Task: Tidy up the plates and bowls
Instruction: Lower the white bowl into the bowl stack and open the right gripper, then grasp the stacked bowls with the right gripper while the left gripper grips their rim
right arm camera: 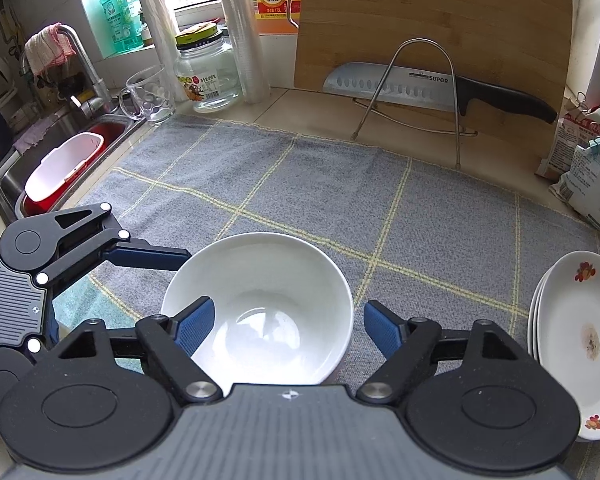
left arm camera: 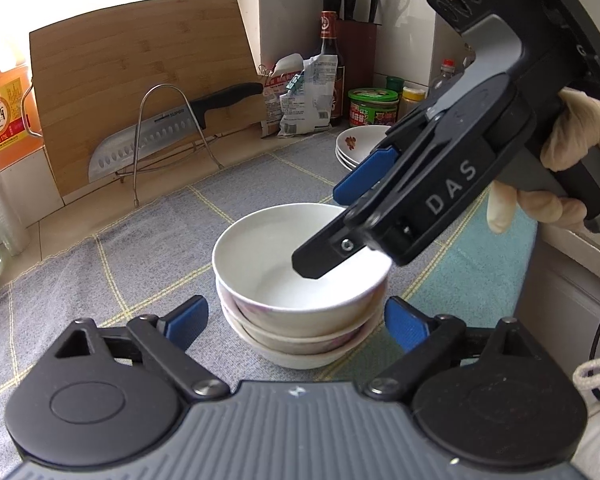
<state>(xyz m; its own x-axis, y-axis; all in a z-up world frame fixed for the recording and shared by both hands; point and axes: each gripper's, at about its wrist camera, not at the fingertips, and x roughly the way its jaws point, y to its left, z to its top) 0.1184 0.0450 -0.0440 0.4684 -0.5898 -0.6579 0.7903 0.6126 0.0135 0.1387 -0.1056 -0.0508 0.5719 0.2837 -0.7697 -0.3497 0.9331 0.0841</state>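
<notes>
A stack of three white bowls sits on the grey checked cloth; the top bowl shows from above in the right wrist view. My left gripper is open and empty, its blue pads either side of the stack's near side. My right gripper is open, held over the top bowl; one finger reaches inside the bowl, the other is outside its far rim. A stack of flowered white plates lies to the right, also in the left wrist view.
A bamboo cutting board and a knife on a wire stand are at the back. Bottles, jars and bags line the wall. A sink with a faucet lies left. A glass mug and jar stand nearby.
</notes>
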